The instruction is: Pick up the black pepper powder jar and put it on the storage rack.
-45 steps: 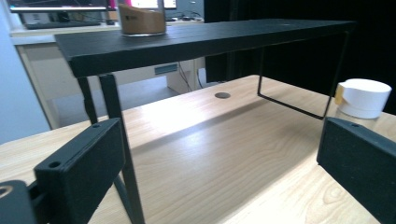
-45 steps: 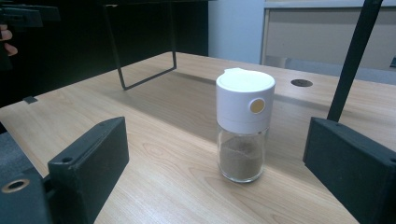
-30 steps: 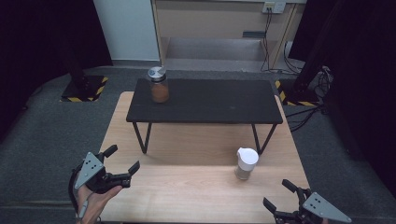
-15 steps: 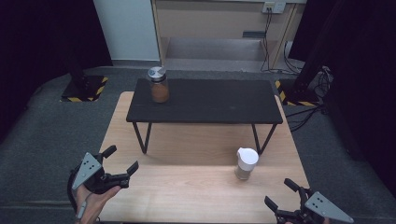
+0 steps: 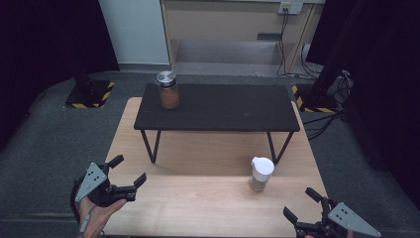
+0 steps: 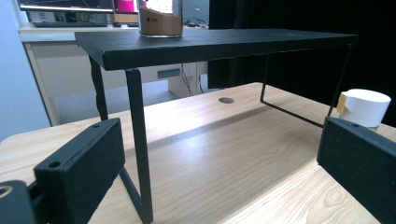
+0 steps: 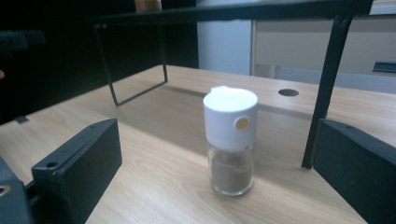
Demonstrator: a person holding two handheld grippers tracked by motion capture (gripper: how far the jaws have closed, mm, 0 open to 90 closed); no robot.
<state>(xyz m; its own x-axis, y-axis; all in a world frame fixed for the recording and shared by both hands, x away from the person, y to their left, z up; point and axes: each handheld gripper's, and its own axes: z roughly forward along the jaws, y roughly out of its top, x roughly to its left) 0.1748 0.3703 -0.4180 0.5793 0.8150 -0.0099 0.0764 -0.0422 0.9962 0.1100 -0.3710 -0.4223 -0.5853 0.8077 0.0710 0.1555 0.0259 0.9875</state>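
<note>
A small glass shaker (image 5: 260, 173) (image 7: 229, 139) with a white cap and brown powder stands on the wooden table (image 5: 198, 203), near the right front leg of a black raised shelf (image 5: 223, 106). On the shelf's far left corner sits a glass jar (image 5: 168, 89) (image 6: 160, 18) of brown powder with a silver lid. My left gripper (image 5: 128, 173) is open at the table's front left corner, held by a hand. At the front right, my right gripper (image 5: 302, 206) is open, jaws pointing at the shaker, which stands a short way beyond them. The shaker's cap (image 6: 364, 106) shows in the left gripper view.
The shelf (image 6: 210, 44) stands on thin black wire legs (image 7: 327, 88), with open table surface beneath it. A round cable hole (image 7: 288, 92) lies in the tabletop under the shelf. Grey carpet surrounds the table; cables and a cabinet are beyond.
My right gripper has drifted slightly down and toward the table's front edge. The left gripper, jar and shaker have barely moved.
</note>
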